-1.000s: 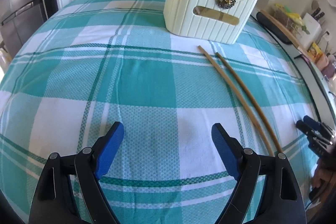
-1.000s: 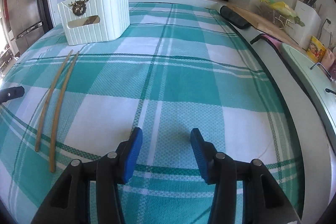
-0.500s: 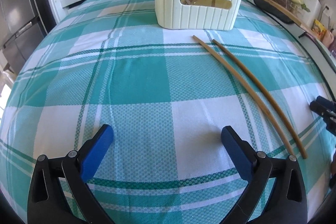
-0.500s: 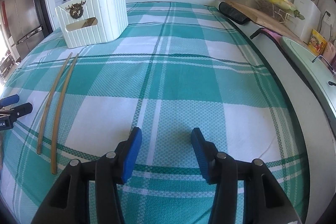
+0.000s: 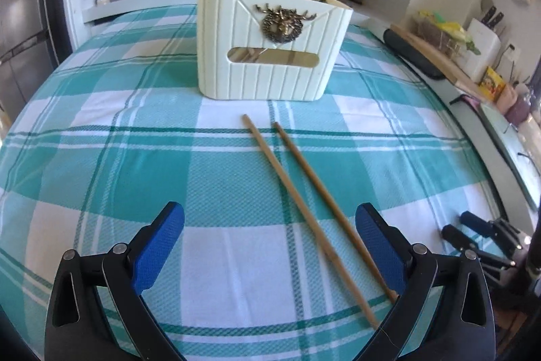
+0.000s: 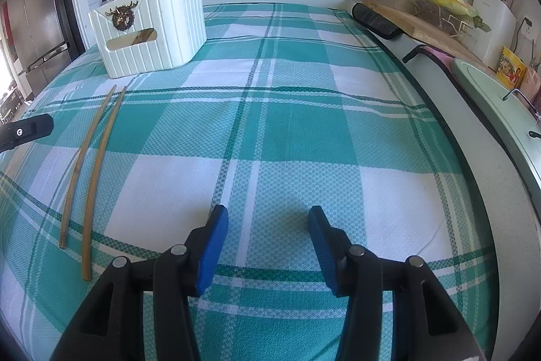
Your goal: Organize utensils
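Teal-and-white checked tablecloth (image 5: 169,164), kitchen counter. Left gripper (image 5: 270,235): jaws wide, empty; two chopsticks (image 5: 304,208) lie on the cloth, near ends just inside its right finger, far tips towards the cream utensil holder (image 5: 270,56). Left view alone shows more chopsticks inside the holder. Right gripper (image 6: 267,242): half open, empty, chopsticks well to its left. Right view alone shows the cloth's right edge.

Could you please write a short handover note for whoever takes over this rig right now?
Left gripper: open wide, empty, near ends of the two chopsticks between its fingers.
Right gripper: half open, empty, over bare tablecloth.
Cream holder: upright beyond the pair, already holding some chopsticks.
Done: those.
Left: grasp the loose pair, put it in the holder.
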Motion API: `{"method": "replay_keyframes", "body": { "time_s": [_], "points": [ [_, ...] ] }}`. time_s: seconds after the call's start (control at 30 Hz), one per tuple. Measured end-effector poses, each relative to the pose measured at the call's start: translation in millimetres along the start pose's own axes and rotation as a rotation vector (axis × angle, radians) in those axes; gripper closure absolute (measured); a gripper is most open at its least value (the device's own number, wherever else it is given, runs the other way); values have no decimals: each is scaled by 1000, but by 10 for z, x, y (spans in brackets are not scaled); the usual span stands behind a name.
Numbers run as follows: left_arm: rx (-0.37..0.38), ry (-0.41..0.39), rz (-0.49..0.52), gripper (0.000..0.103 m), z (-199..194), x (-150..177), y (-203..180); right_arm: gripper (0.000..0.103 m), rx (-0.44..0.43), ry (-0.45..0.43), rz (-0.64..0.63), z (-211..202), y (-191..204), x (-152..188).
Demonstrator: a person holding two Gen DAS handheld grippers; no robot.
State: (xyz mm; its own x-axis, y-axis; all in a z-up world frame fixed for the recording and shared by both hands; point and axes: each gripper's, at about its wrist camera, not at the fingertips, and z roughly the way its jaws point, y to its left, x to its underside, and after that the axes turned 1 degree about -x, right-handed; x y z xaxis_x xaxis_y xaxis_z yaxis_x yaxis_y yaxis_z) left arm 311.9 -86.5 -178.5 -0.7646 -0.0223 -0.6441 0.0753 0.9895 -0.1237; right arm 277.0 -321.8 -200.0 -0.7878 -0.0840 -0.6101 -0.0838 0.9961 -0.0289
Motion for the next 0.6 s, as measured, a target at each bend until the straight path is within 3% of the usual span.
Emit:
{"method": "replay_keyframes", "body": {
  "time_s": [0.27, 0.37, 0.53, 0.6],
  "points": [
    [-92, 45, 86, 15, 223, 123, -135, 53, 0, 0, 0, -1, 3, 1],
    [-71, 49, 102, 32, 212, 152, -122, 53, 4, -1, -4, -3, 5, 1],
    [-57, 61, 119, 93, 144, 175, -52, 53, -1, -6, -26, -45, 85, -26],
    [-56, 64, 113, 94, 121, 191, 3, 53, -69, -15, -30, -117, 227, -53]
  ]
}}
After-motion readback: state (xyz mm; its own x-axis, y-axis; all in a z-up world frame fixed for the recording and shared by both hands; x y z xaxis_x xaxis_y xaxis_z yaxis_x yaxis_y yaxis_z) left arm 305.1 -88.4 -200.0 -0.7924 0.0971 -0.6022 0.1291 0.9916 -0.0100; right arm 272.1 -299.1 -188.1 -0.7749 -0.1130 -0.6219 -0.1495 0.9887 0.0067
